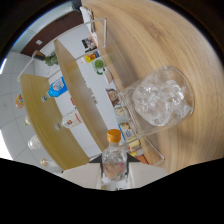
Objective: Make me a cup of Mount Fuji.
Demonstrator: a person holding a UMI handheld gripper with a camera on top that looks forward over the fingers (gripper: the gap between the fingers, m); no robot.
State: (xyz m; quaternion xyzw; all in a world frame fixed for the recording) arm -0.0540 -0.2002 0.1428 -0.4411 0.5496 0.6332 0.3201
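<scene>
Bottle (114, 159) with orange cap (114, 135) — clear glass, held upright relative to the tongs (114, 172), which are clamped on its body from both sides. View is strongly tilted. Beyond the bottle, a glass (161, 96) filled with ice cubes stands on the wooden table (165, 35). Beside the glass, a clear acrylic stand (127, 107) carries small picture cards. Further off — wooden shelves (75, 100) holding assorted bottles, too small to identify.
</scene>
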